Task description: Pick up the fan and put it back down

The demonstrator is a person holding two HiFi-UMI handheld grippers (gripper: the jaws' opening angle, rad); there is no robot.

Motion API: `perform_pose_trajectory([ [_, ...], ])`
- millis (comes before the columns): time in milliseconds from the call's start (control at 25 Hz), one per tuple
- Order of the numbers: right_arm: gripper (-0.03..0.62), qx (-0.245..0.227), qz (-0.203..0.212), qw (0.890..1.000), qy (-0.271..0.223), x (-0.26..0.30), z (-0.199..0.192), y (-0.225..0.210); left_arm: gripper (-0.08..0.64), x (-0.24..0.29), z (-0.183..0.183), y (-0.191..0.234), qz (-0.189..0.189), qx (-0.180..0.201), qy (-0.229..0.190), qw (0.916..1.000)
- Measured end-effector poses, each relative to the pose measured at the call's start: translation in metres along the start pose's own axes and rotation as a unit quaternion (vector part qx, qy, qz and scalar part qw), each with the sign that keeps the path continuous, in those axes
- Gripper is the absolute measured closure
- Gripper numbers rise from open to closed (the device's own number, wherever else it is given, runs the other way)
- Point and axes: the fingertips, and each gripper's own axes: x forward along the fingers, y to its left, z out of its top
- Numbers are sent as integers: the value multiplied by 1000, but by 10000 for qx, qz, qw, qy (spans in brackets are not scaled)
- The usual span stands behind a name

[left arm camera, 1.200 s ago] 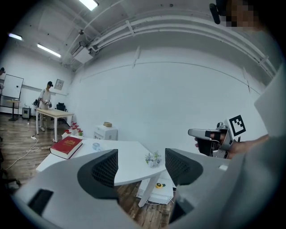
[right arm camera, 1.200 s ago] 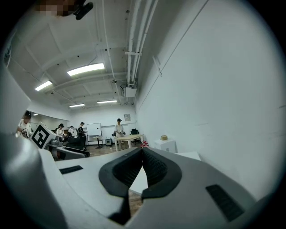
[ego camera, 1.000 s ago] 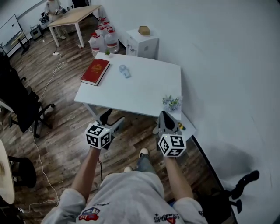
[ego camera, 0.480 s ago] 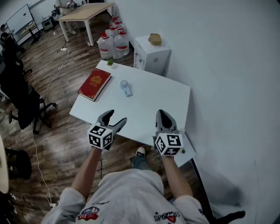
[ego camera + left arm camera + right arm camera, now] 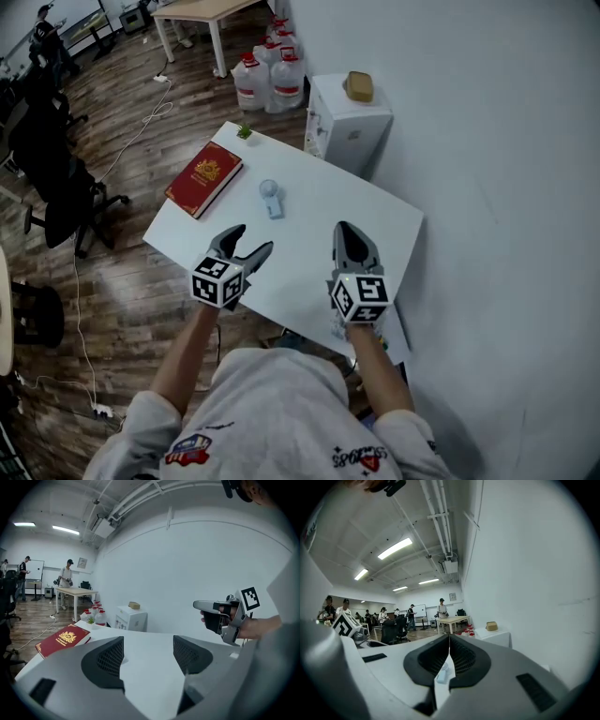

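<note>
The small pale-blue fan (image 5: 271, 199) lies flat on the white table (image 5: 375, 220), just right of a red book (image 5: 204, 178). My left gripper (image 5: 251, 240) hovers open over the table's near part, short of the fan and with nothing between its jaws (image 5: 147, 656). My right gripper (image 5: 346, 231) is shut and empty, further right over the table. In the right gripper view the fan (image 5: 443, 672) shows far off through the thin slit below the closed tips (image 5: 449, 641). The left gripper view does not show the fan; the right gripper (image 5: 220, 613) is there, held in a hand.
A tiny green plant (image 5: 245, 132) stands at the table's far corner. Beyond it are a white cabinet (image 5: 349, 122) with a brown box (image 5: 357, 86) on top, water jugs (image 5: 267, 70) and a wooden table (image 5: 202, 9). An office chair (image 5: 56, 178) stands left; the wall runs along the right.
The person has stepped up to the table, so both grippers now hang over its near part instead of in front of its edge. Neither gripper has opened or shut.
</note>
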Motion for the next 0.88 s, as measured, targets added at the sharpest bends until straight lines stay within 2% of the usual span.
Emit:
perform_pose_trajectory([
  [280, 597, 105, 94, 9999, 68, 26, -13, -19, 233, 27, -3, 15, 162, -87, 134, 9997],
  [520, 597, 157, -88, 9998, 89, 38, -18, -36, 233, 53, -5, 35, 223, -207, 263, 9992],
  [680, 597, 222, -311, 9991, 171, 44, -19, -48, 233, 76, -9, 46, 130, -456, 400, 9981],
  [800, 597, 234, -442, 9986, 193, 52, -17, -55, 233, 99, -26, 64, 304, -683, 809, 9939],
  [880, 597, 263, -521, 9981, 217, 58, -19, -59, 233, 115, -40, 82, 467, -1006, 990, 9889],
])
